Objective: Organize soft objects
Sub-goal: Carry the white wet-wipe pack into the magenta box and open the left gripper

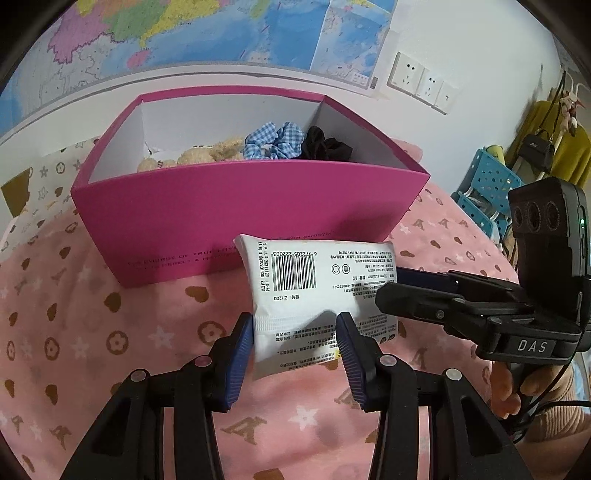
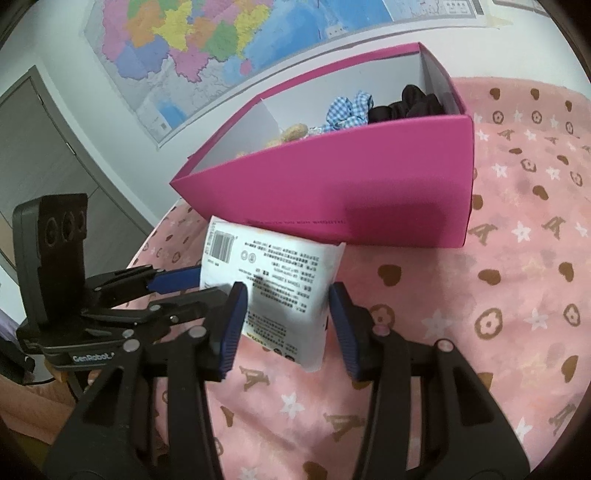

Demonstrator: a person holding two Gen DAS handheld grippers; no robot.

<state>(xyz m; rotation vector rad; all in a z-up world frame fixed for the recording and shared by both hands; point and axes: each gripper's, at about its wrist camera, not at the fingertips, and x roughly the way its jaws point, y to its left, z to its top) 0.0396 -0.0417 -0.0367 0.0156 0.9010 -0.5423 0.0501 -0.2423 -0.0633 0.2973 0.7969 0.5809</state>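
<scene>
A white soft pack (image 1: 317,280) with a barcode and printed text hangs just above the pink bedspread, in front of a pink box (image 1: 221,210). My left gripper (image 1: 295,332) is shut on the pack's near edge, its blue pads pressing both sides. My right gripper (image 2: 288,310) is shut on the same pack (image 2: 280,280) from the other end; in the left wrist view it shows at the right (image 1: 424,295). The box (image 2: 369,184) holds a beige plush toy (image 1: 199,155), a blue checked scrunchie (image 1: 273,142) and a black scrunchie (image 1: 325,147).
The pink patterned bedspread (image 1: 110,332) covers the whole surface around the box. A wall map (image 1: 221,33) and wall sockets (image 1: 424,81) are behind it. Blue plastic crates (image 1: 487,188) stand off the bed at the right. A person's hand (image 1: 517,387) grips the right tool.
</scene>
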